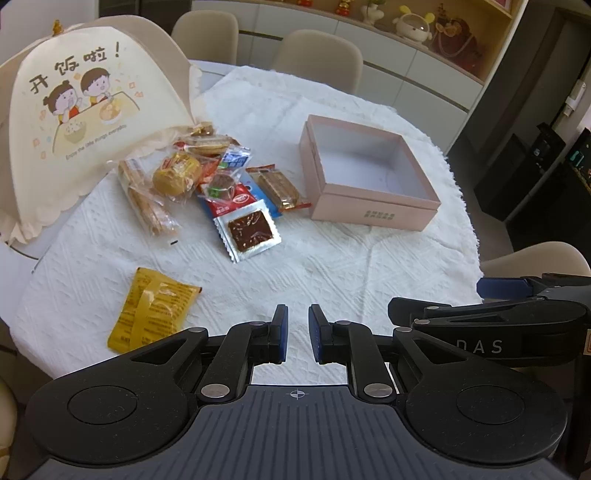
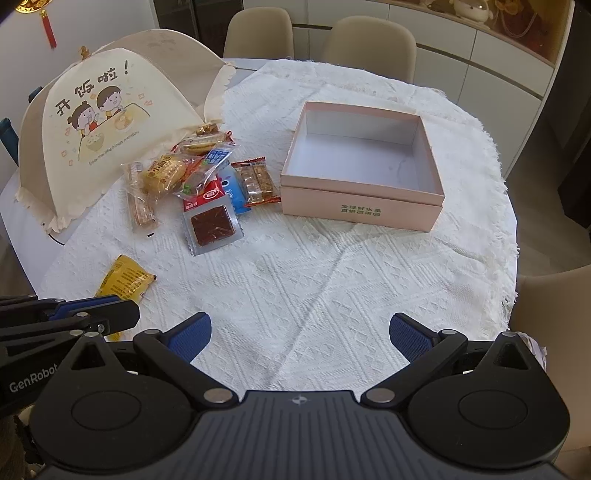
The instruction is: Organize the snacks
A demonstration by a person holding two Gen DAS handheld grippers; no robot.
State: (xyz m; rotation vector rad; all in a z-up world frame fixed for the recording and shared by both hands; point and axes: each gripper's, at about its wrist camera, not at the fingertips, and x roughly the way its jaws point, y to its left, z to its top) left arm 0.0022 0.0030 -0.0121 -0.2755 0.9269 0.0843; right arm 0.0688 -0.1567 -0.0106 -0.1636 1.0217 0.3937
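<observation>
A pile of wrapped snacks (image 1: 207, 173) lies left of an empty pink box (image 1: 369, 173) on the white tablecloth; both also show in the right wrist view, the pile (image 2: 199, 173) and the box (image 2: 364, 166). A silver packet with a brown square (image 1: 249, 230) (image 2: 212, 225) lies at the pile's near edge. A yellow packet (image 1: 155, 310) (image 2: 123, 280) lies apart, near the front left. My left gripper (image 1: 298, 332) is nearly shut and empty above the cloth. My right gripper (image 2: 299, 332) is open and empty above the cloth.
A cream folding food cover (image 1: 81, 122) (image 2: 110, 122) with cartoon children stands at the left behind the pile. Beige chairs (image 1: 317, 55) ring the round table. A cabinet with ornaments (image 1: 424, 33) is behind. The tablecloth's fringed edge (image 2: 495, 221) is at the right.
</observation>
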